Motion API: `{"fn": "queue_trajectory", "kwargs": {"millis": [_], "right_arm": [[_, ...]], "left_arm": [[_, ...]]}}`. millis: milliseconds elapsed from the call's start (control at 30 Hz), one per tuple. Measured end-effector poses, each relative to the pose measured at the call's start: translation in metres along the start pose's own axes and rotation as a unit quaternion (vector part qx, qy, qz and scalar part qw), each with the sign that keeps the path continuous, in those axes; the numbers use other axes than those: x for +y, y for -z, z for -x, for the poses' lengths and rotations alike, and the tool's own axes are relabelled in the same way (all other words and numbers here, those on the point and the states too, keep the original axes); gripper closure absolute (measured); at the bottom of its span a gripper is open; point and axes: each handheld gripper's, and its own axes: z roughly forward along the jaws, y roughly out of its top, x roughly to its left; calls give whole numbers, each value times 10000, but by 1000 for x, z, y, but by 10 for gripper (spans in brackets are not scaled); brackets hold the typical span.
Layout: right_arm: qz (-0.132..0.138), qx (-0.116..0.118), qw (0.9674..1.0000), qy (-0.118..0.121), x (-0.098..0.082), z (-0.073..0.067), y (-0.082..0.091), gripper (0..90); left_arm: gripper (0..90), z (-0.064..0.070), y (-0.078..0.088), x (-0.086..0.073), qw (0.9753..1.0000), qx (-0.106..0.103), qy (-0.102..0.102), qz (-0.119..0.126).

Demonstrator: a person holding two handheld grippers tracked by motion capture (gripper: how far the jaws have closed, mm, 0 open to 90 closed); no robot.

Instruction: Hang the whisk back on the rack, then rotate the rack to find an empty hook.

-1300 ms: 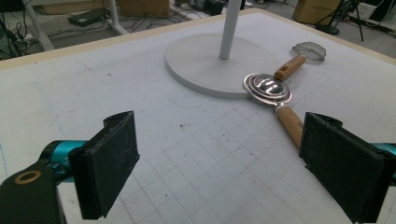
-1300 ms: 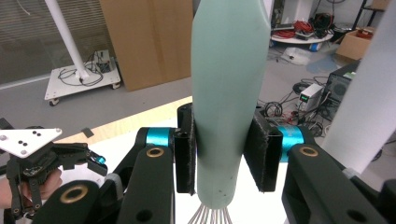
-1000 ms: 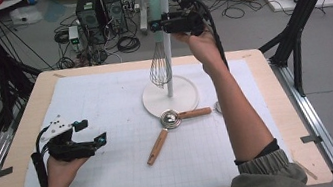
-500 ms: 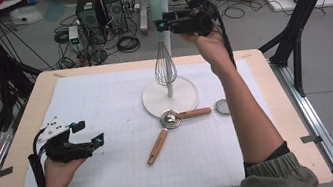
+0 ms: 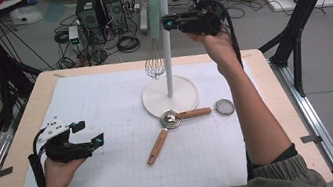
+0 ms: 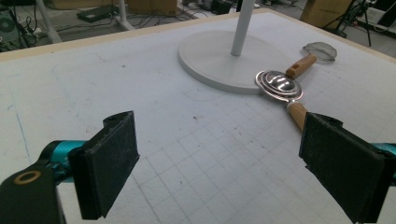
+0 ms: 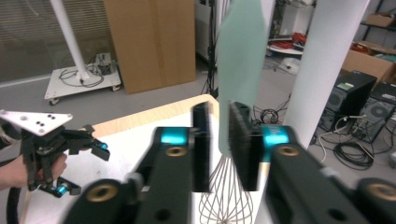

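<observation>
The right gripper (image 7: 220, 144) had just squeezed nearly shut, empty, right beside the hanging whisk's (image 7: 227, 196) green handle (image 7: 240, 60).

the whisk (image 7: 227, 200) wires run off the bottom edge in the right gripper view, its pale green handle (image 7: 240, 70) is blurred and cut at the top, and whether the right gripper (image 7: 220, 147) pads touch it is unclear.
</observation>
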Motion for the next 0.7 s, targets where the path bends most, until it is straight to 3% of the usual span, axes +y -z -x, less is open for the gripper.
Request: {"fn": "queue_trajectory", "kwargs": {"millis": [33, 167, 700], "right_arm": [[14, 19, 10000, 32, 1, -1, 1, 895], [8, 6, 9999, 103, 4, -2, 4, 897], [264, -428, 9987, 112, 31, 5, 36, 897]], "left_arm": [[120, 0, 0, 0, 10000, 2, -2, -4], [120, 0, 1, 0, 10000, 1, -4, 1], [120, 1, 1, 2, 10000, -15, -30, 38]]}}
